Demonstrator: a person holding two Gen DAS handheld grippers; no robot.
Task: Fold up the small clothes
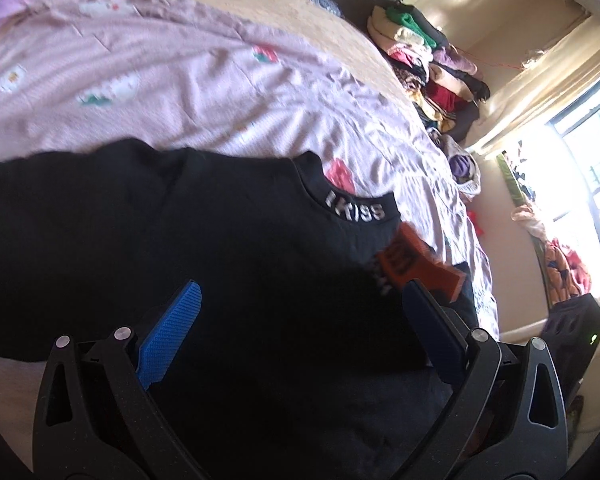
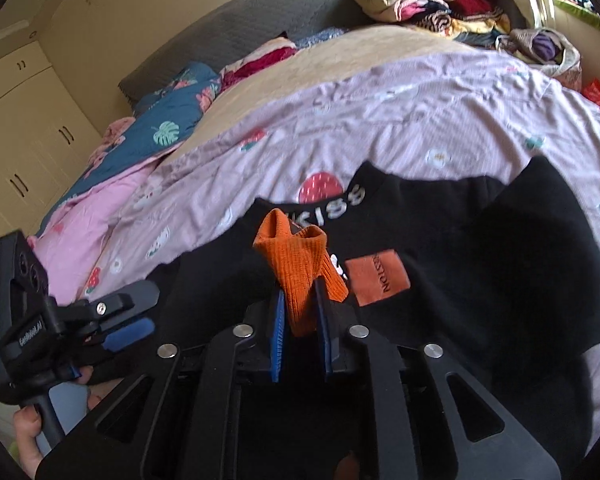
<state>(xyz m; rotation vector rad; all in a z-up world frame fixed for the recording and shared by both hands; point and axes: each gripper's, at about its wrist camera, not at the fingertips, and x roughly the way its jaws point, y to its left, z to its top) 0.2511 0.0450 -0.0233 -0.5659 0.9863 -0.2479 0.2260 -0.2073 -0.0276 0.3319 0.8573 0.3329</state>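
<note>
Two grippers over my black top point(image 2: 480, 280): right gripper point(image 2: 300, 304) clamped on its orange cuff point(image 2: 300, 272), left gripper point(image 1: 300, 308) spread above it.

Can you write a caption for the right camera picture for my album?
Right tool pinches an orange cuff over a black sweater on the bed.

A home bedroom, plainly lived in. Wide bed point(image 2: 440, 92) spread with a pale pink printed sheet point(image 1: 204, 92), a beige blanket point(image 2: 300, 68) and a blue leaf-patterned quilt point(image 2: 168, 120) bunched toward the grey padded headboard point(image 2: 236, 28). Cream built-in wardrobe doors point(image 2: 28, 128) with dark handles along one wall. Stacks of folded clothes point(image 1: 428, 64) heaped at the bed's far edge. Bright sunlit window point(image 1: 580, 184) with a pale curtain point(image 1: 540, 80) beside it.
</note>
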